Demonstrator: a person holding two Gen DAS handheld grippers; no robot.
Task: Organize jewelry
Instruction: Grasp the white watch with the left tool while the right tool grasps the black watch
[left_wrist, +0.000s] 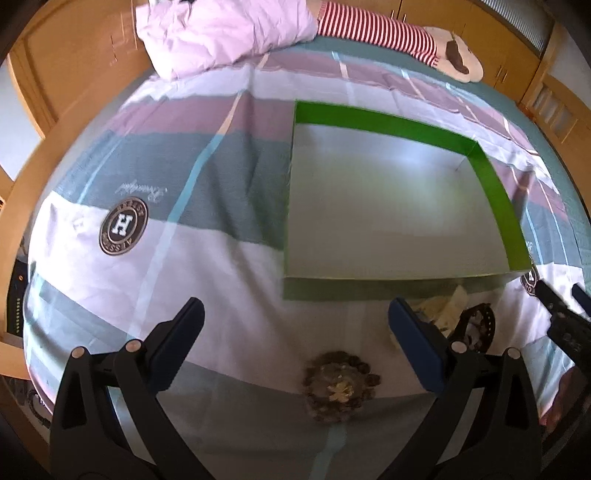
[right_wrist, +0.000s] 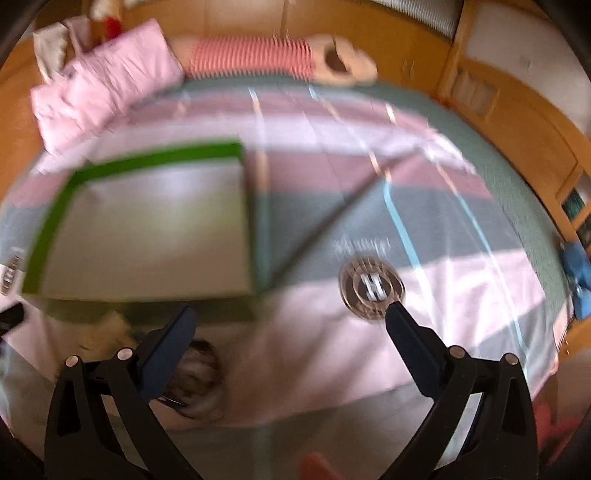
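Observation:
A green box with a bare grey floor lies open on the striped bedsheet. In front of it sits a round dark brooch-like piece with a gold centre, low between the fingers of my left gripper, which is open and holds nothing. A dark bangle and a cream-yellow piece lie by the box's near right corner. My right gripper is open and holds nothing. The right wrist view is blurred; there the green box is at left and a dark round piece lies by the left finger.
A pink pillow and a red-striped plush toy lie at the head of the bed. Round logos are printed on the sheet. Wooden furniture surrounds the bed. The right gripper shows at the left view's right edge. A blue object sits far right.

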